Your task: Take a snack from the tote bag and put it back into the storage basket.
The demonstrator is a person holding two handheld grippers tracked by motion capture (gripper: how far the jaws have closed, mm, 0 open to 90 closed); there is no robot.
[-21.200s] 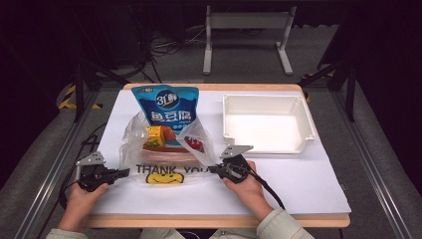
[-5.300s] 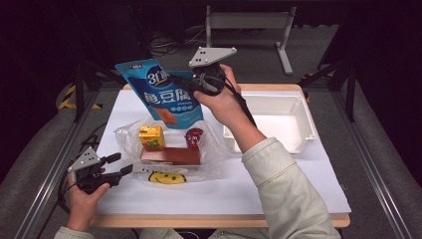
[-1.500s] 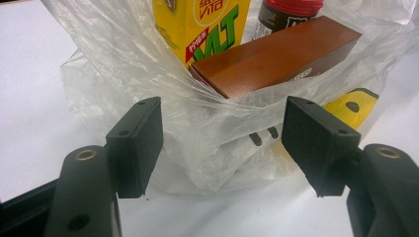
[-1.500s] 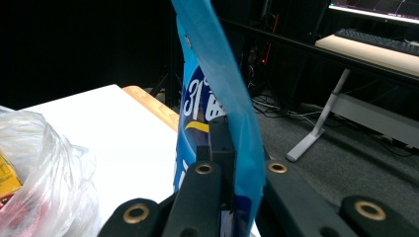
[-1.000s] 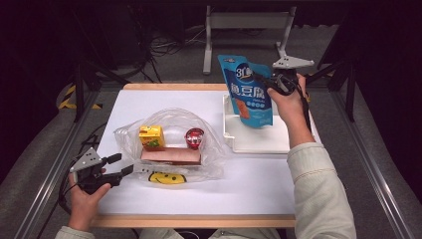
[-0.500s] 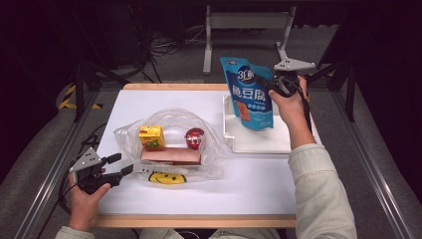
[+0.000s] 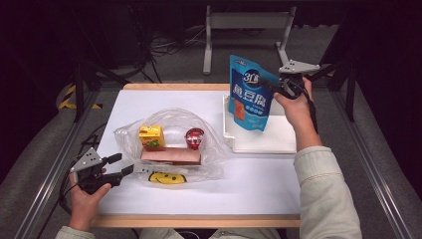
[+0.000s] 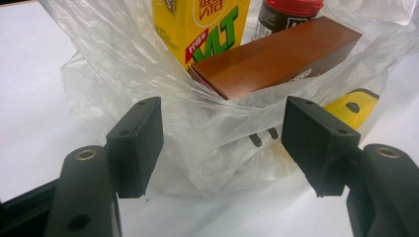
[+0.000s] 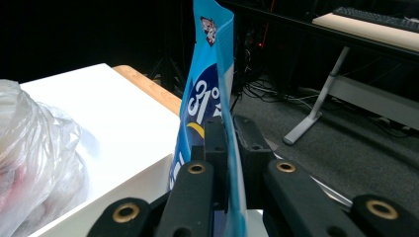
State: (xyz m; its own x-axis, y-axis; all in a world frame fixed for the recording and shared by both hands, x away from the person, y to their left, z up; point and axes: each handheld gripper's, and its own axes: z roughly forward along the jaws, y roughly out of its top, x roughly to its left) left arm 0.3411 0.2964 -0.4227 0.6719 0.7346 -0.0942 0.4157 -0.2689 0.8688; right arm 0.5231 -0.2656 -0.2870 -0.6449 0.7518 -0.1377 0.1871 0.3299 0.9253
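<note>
Blue pouch held over the white tray while the plastic bag waits on the worktop.

From the high view, the right claw (image 7: 271, 85) pinches the blue pouch (image 7: 250, 94) by its upper edge so it hangs upright with its bottom in the white tray (image 7: 259, 142), apparently ready to be set down. The left claw (image 7: 125, 164) rests at the plastic bag (image 7: 169, 144). In the left gripper view, its jaws stand apart around the bag's edge (image 8: 222, 143), pressing nothing. In the right gripper view, the right claw (image 9: 230, 148) has just been easing open, the pouch (image 9: 205, 98) between its jaws.
</note>
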